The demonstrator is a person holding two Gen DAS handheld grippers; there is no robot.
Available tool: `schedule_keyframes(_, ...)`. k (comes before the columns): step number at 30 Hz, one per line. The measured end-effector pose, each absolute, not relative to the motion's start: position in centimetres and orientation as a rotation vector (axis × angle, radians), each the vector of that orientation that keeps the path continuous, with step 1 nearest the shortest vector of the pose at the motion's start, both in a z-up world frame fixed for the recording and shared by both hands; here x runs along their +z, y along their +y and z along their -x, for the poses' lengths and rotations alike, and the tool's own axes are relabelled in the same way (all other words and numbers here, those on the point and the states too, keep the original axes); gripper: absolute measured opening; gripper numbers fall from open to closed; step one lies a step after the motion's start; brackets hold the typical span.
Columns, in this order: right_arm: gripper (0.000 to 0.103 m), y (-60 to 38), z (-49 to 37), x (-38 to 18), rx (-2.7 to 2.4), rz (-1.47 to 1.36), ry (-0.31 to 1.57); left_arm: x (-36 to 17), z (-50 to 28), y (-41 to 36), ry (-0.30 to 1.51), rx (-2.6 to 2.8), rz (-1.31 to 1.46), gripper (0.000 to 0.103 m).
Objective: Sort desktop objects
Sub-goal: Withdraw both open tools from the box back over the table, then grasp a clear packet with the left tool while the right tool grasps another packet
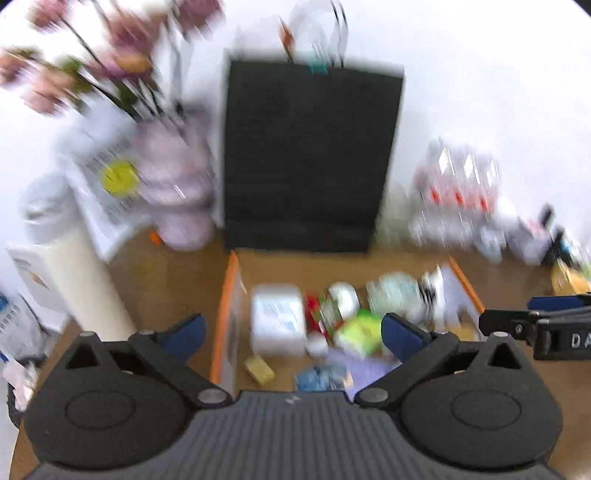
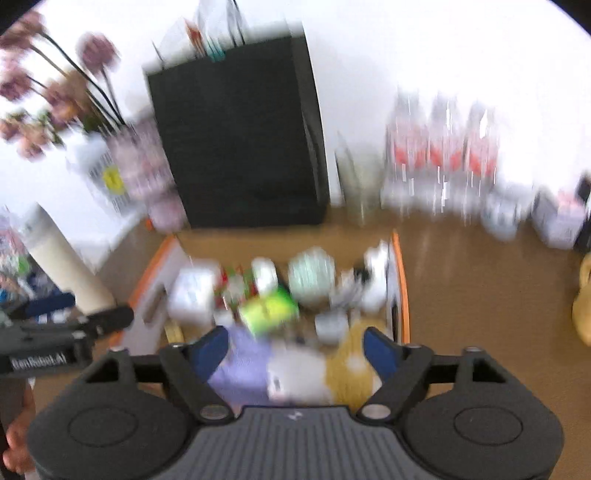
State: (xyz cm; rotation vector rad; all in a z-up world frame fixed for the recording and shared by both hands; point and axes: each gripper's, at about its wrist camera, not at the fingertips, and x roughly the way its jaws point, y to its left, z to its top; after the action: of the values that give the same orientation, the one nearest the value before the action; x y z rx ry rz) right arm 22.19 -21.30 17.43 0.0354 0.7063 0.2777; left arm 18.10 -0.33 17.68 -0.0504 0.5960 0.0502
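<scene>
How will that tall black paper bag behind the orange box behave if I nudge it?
The black paper bag stands tall and narrow on the desk, so it will probably tip rather than slide. Its thin flat walls suggest it is light and would likely crumple in a grip. The vase of flowers beside it could get knocked.

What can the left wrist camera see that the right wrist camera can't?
Only the left wrist view shows the right gripper reaching in from the side.

Only the right wrist view shows the left gripper at its edge, and a yellow thing at the far right, too blurred to name.

Both show the orange-edged box full of small items, the black bag behind it, the pink flowers, and open, empty jaws.
</scene>
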Motion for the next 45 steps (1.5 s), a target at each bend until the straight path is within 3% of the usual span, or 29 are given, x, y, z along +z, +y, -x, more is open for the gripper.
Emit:
schedule_keyframes(4,0.087,-21.3,-17.8,15.2,0.239,0.031,0.340,14.4,-12.8,-1.2,0.247,0.147,-0.010,0.103)
schedule_keyframes(7,0.087,-21.5,-15.9,13.2,0.261,-0.020,0.260,12.3,-11.8,-0.9,0.256,0.116,0.060,0.103)
schedule_keyframes(22,0.090,-20.5,-9.9,9.8,0.253,-0.011,0.338,10.5,-5.5,-1.3,0.343,0.066,0.071,0.103)
schedule_keyframes(27,0.094,-21.3,-5.1,8.3,0.234,-0.040,0.397,10.1,-1.6,-2.3,0.364,0.053,0.021,0.103)
schedule_keyframes(40,0.093,-22.7,9.1,3.1,0.242,-0.044,0.484,4.5,10.7,-2.1,0.430,0.088,0.063,0.103)
schedule_keyframes(43,0.088,-22.1,8.6,2.9,0.279,-0.062,0.508,4.2,10.3,-1.9,0.467,0.070,0.046,0.103)
schedule_keyframes(45,0.080,-21.6,7.5,2.9,0.295,-0.059,0.539,4.3,9.5,-1.7,0.493,0.070,0.031,0.103)
